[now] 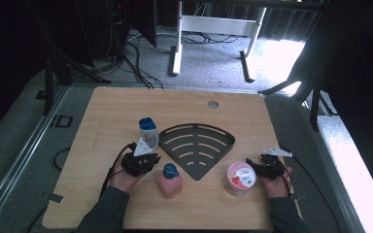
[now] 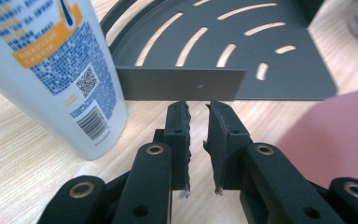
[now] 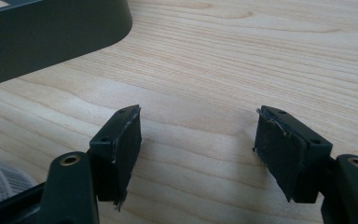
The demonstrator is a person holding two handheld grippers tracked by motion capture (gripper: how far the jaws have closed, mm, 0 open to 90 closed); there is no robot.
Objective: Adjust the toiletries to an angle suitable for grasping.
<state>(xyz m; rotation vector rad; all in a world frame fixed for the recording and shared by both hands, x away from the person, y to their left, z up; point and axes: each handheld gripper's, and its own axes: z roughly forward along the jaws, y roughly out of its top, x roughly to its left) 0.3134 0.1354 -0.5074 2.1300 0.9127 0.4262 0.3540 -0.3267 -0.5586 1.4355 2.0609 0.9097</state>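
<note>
The white bottle (image 1: 148, 132) with the blue cap stands upright left of centre in the high view, just beside the dark slotted corner rack (image 1: 197, 148); in the left gripper view it fills the upper left. The left gripper (image 1: 144, 160) sits right below it, jaws a narrow gap apart with nothing between them (the rack's flat wall lies straight ahead). A pink bottle (image 1: 169, 180) stands lower centre. At lower right, the right gripper (image 1: 255, 168) rests beside a pink-lidded tub (image 1: 240, 177), jaws wide over bare table (image 3: 242, 56).
</note>
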